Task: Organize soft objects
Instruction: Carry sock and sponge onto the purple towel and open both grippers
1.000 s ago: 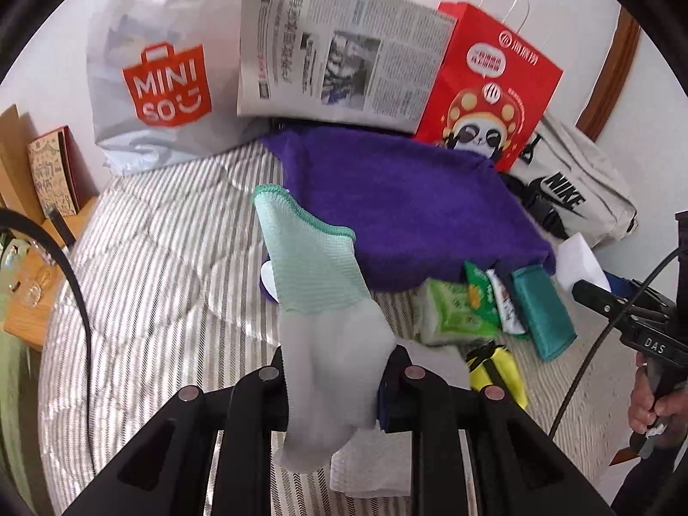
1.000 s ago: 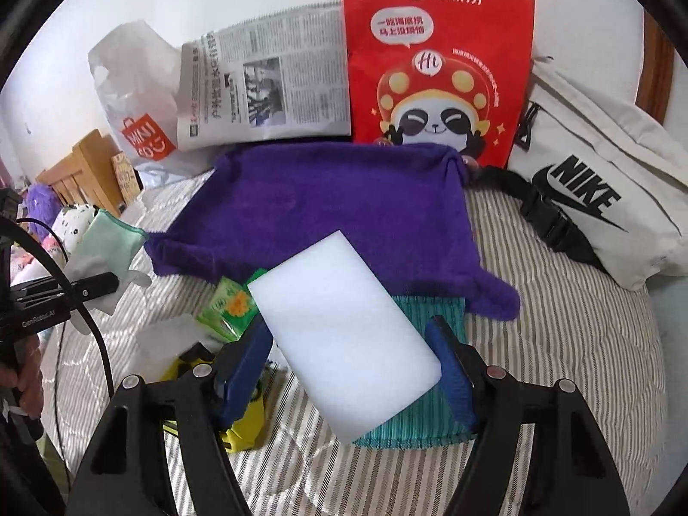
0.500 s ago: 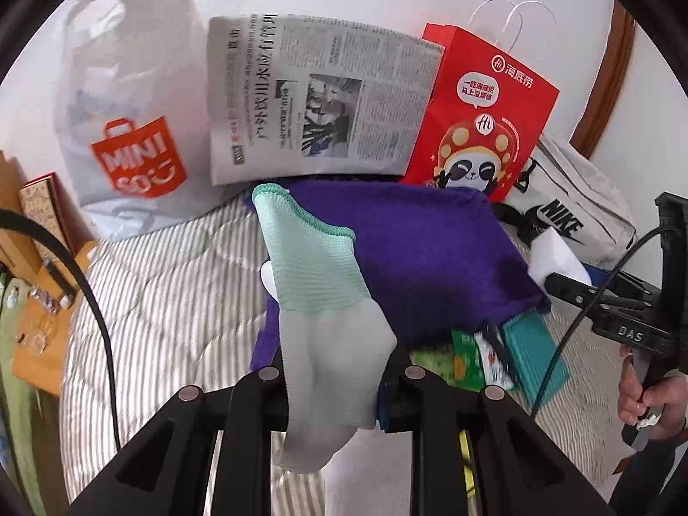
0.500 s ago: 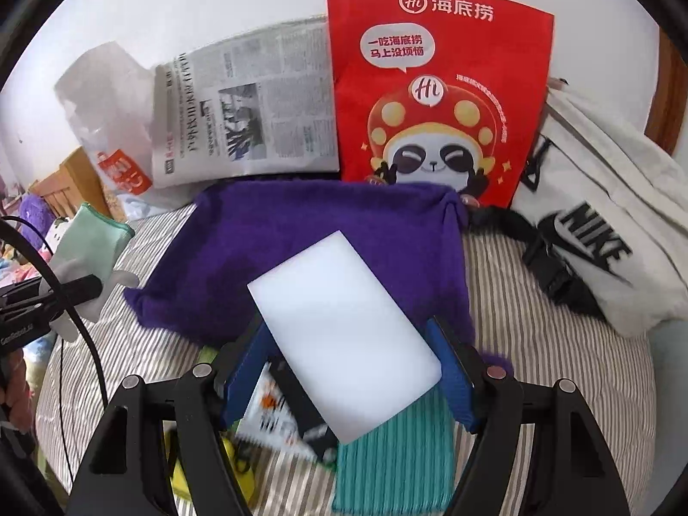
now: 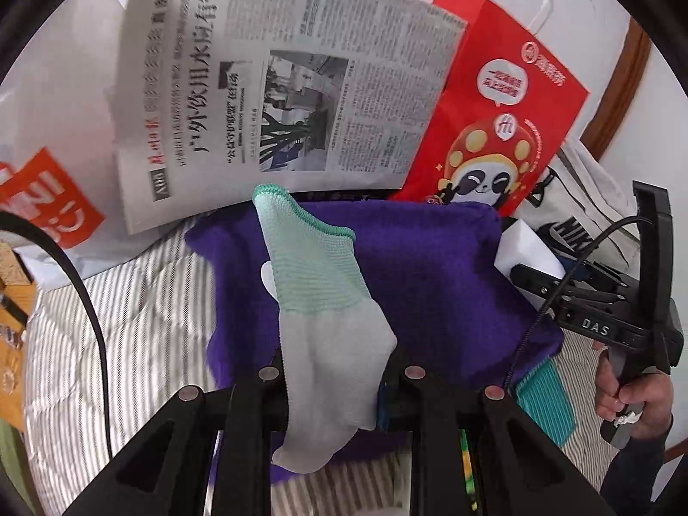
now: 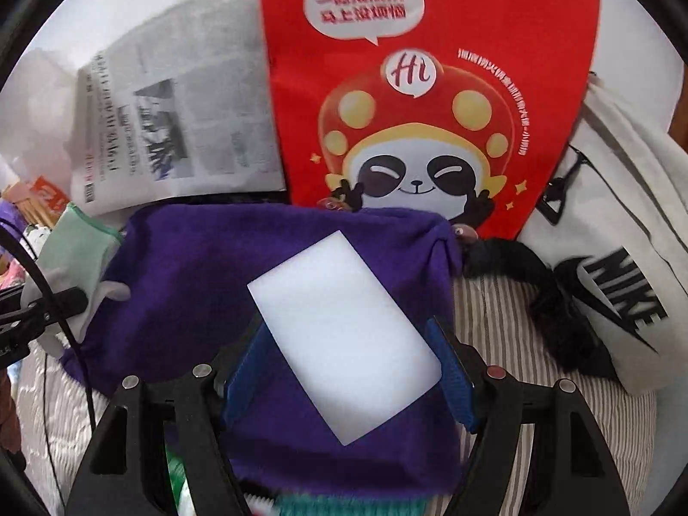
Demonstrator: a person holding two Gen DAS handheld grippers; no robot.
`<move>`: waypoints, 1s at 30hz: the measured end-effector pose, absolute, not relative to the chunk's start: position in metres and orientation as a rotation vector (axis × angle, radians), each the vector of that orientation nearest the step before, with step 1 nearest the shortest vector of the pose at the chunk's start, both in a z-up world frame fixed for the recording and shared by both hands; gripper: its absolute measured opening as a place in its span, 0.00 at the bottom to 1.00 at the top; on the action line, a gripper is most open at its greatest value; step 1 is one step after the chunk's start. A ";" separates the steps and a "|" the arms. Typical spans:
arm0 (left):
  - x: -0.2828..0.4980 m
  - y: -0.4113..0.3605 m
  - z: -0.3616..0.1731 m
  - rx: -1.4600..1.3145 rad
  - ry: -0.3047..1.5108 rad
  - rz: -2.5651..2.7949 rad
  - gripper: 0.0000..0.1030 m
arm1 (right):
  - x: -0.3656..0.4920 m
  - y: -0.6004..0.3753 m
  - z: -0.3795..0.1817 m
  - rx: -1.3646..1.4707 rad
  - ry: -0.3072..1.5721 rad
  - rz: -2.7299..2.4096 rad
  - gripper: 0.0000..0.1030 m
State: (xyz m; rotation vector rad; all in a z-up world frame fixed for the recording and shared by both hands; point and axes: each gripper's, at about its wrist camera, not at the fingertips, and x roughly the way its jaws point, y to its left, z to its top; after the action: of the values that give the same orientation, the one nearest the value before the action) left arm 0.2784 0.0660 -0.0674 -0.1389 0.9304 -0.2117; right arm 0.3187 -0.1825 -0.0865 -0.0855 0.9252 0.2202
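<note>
Over the bed's (image 5: 129, 309) striped cover, both grippers tilt steeply down toward the purple towel (image 5: 434, 275) spread near the far edge. Left gripper's (image 5: 339, 380) jaws are clenched on a grey-and-mint glove (image 5: 318, 301), whose cuff stands up beyond the jaws while a fingertip hangs below them. Right gripper's (image 6: 348, 365) jaws grip a white sponge (image 6: 344, 335) by its long sides, over the towel. Only the left view shows the hand (image 5: 623, 391) carrying the right gripper; only the right view shows the white Nike bag (image 6: 610, 258) fully.
</note>
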 end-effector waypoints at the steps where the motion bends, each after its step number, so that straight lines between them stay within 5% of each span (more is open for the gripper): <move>1: 0.286 0.066 -0.072 -0.152 0.937 -0.209 0.21 | 0.325 -0.182 -0.090 -0.086 0.928 0.215 0.70; 25: 0.352 0.039 -0.132 -0.169 1.090 -0.193 0.23 | 0.403 -0.174 -0.152 -0.093 1.141 0.177 0.73; 28: 0.353 0.033 -0.135 -0.155 1.091 -0.189 0.26 | 0.406 -0.166 -0.154 -0.094 1.141 0.193 0.76; 30: 0.353 0.030 -0.139 -0.147 1.107 -0.187 0.37 | 0.404 -0.168 -0.154 -0.086 1.139 0.205 0.77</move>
State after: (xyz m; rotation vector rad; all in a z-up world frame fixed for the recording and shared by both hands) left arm 0.3532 0.0295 -0.1385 -0.1468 1.1072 -0.1872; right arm 0.4042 -0.1684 -0.1536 -0.0858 1.1391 0.2049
